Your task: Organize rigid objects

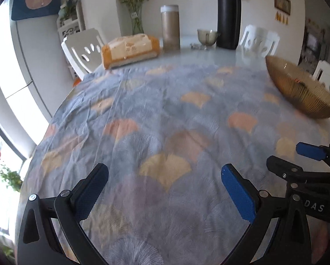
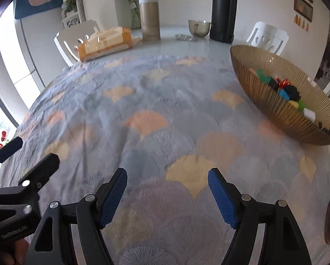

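Both claws, left claw and right claw, hang released and empty over the cloth-covered surface. Small colourful blocks lie in one ribbed amber bowl; beyond stand two flasks, one cup, one tissue pack.

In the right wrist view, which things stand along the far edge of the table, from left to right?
Tissue pack → beige flask → cup → black thermos → amber glass bowl, holding small coloured blocks.
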The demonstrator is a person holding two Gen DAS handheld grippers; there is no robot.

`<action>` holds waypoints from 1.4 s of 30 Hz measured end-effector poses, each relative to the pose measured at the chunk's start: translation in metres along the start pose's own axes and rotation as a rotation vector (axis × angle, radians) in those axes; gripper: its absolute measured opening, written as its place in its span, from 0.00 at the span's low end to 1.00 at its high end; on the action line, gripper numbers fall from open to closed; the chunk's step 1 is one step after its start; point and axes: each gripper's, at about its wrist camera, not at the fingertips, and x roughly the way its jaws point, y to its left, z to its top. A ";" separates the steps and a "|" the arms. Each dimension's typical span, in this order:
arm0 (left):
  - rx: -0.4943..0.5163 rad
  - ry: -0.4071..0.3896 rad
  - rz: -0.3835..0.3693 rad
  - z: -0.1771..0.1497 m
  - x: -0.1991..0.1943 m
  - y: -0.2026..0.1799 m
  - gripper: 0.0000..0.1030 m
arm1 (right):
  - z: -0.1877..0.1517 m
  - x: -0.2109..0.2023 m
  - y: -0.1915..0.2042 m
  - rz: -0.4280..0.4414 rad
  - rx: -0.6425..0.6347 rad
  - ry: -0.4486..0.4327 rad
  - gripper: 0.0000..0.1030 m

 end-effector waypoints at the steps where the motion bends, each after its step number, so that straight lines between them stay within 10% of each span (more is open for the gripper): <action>1: 0.000 -0.004 0.009 0.000 -0.001 0.000 0.99 | -0.001 0.003 0.000 0.005 0.001 0.009 0.72; 42: -0.006 0.037 0.047 -0.001 0.008 -0.001 0.99 | 0.000 0.007 -0.007 -0.021 0.038 0.002 0.77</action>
